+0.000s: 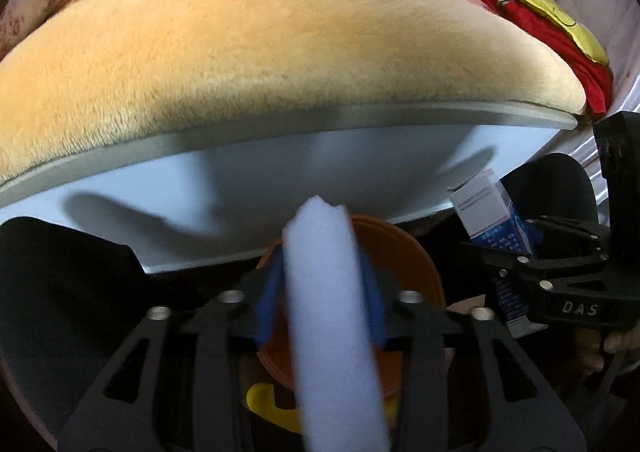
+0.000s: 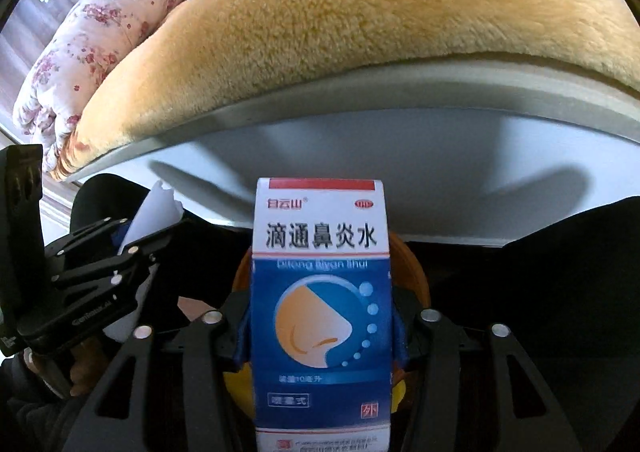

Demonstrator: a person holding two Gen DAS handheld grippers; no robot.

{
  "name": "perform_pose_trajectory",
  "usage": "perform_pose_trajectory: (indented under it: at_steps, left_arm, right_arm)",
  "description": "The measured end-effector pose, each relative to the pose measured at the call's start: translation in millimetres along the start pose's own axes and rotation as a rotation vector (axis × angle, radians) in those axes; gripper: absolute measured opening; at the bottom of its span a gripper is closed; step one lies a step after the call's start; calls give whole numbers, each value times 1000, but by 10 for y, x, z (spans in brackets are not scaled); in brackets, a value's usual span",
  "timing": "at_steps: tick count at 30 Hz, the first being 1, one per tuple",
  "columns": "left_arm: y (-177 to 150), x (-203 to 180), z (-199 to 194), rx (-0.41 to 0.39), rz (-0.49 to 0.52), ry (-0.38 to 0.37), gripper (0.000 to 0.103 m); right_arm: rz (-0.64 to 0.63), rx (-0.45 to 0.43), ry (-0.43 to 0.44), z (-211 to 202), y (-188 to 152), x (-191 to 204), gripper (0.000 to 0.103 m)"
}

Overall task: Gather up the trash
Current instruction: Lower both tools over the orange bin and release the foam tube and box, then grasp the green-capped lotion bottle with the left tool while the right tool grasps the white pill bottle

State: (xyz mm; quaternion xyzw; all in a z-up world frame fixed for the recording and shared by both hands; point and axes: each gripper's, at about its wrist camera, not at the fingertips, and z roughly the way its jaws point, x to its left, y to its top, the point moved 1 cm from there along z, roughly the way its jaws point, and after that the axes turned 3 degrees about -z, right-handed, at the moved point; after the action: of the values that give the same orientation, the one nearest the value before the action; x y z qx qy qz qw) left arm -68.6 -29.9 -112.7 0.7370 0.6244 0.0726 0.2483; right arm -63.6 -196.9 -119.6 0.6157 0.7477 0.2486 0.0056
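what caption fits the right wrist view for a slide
Right gripper holds a blue-and-white medicine box above an orange bin.

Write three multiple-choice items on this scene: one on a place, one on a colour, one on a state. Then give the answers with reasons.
1. Where is the orange bin?
A. on the bed
B. below and behind the held items
C. on the folded quilt

2. What colour is the lower part of the medicine box?
A. blue
B. green
C. black

3. What state is the left gripper in?
A. open and empty
B. shut on the white foam strip
C. out of view

Answers:
1 B, its rim shows behind both held items, under the bed edge.
2 A, the panel around the nose drawing is blue.
3 B, its blue fingers press the strip from both sides.
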Motion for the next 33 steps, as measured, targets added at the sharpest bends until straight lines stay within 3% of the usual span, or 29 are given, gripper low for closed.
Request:
perform_pose_trajectory:
  at_steps: [1,9,13,17,22,24,27,33]
  left_arm:
    - [-6,28,-2,2,-12,2,58]
    - [24,98,-126,-28,-41,-1,60]
    - [160,102,-402,-109,-16,19,60]
    - [564,56,-719,-233,28,52,75]
    - [1420,-82,-813,-313,87,92,76]
    - [1834,-135,-718,-308,123,126,76]
    - [2257,-135,-496,-232,129,108,76]
    - [2813,61,28,-28,17,59,76]
  right_arm:
    - [1,-4,-6,2,14,-13,72]
    - [14,-50,-21,-161,18,-78,72]
    - [-2,-93,-11,-370,37,-108,72]
    - [-30,-154,7,-589,62,-182,73]
    - [-9,-180,80,-620,132,-197,73]
    - [-12,-177,87,-594,134,-200,73]
    - [-10,-180,84,-570,134,-223,74]
    - [38,-181,100,-534,165,-333,74]
